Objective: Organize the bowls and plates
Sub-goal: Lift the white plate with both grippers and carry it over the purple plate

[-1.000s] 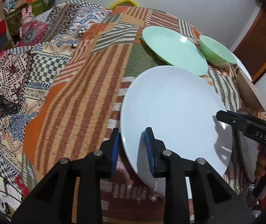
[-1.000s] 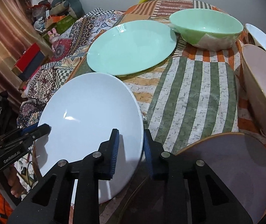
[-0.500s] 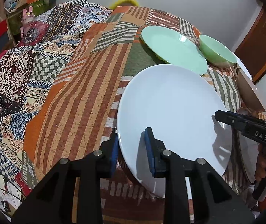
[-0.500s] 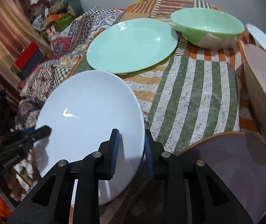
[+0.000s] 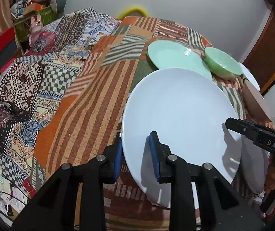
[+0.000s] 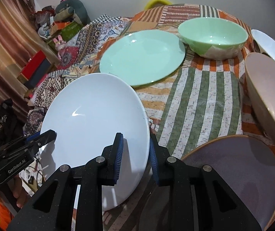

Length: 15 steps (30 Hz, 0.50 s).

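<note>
A large white plate (image 5: 179, 119) (image 6: 95, 127) hangs tilted above the patchwork-covered table. My left gripper (image 5: 136, 152) is shut on the plate's near-left rim. My right gripper (image 6: 135, 156) is shut on the opposite rim. Each view shows the other gripper's fingers (image 5: 253, 132) (image 6: 31, 144) clamped on the far side of the plate. Behind it a mint green plate (image 5: 176, 57) (image 6: 143, 57) lies flat, with a green bowl (image 5: 222, 63) (image 6: 212, 36) beside it.
A mauve plate with a brown rim (image 6: 233, 173) lies under my right gripper. A beige bowl (image 6: 268, 96) and a white bowl (image 6: 272, 46) stand at the table's right edge. Striped cloth (image 5: 91, 105) covers the left half; boxes and toys (image 5: 33, 30) crowd beyond it.
The white plate has risen a little and tilted more, still clamped at both rims. Neither grip has changed.
</note>
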Each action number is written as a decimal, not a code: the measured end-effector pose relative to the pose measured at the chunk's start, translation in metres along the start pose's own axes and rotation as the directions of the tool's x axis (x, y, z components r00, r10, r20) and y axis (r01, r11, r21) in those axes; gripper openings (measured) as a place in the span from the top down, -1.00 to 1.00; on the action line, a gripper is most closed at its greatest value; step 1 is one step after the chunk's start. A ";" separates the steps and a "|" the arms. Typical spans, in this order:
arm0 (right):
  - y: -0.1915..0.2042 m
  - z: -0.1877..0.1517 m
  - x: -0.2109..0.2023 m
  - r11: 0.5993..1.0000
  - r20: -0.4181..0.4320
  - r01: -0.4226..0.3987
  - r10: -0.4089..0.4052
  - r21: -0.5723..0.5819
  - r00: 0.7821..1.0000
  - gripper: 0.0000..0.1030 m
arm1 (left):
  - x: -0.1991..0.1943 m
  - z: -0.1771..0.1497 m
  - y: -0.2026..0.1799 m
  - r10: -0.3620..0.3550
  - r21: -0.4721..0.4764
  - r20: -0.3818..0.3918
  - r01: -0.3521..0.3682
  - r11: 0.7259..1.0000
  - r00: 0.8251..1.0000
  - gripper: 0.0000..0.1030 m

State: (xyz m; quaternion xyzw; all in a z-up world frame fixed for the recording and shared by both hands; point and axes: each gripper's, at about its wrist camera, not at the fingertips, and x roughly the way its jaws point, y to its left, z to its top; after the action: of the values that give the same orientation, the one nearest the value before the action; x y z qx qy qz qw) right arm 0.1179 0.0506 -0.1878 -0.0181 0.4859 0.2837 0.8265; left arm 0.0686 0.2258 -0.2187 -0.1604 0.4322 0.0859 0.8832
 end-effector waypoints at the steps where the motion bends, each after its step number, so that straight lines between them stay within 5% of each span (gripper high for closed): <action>1: 0.001 0.000 -0.002 1.000 0.007 -0.002 0.002 0.001 1.000 0.53 | -0.004 0.001 -0.001 0.000 0.002 0.007 0.000 1.000 1.000 0.48; 15: -0.002 -0.005 -0.043 1.000 0.110 0.003 -0.003 -0.002 0.994 0.53 | -0.043 0.003 -0.036 -0.023 0.065 0.091 0.017 0.998 0.996 0.48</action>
State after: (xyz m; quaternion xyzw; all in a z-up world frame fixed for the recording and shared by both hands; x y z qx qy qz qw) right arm 0.0994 0.0276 -0.1559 -0.0040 0.4394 0.2834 0.8524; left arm 0.0550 0.1932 -0.1749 -0.1325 0.3923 0.0704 0.9075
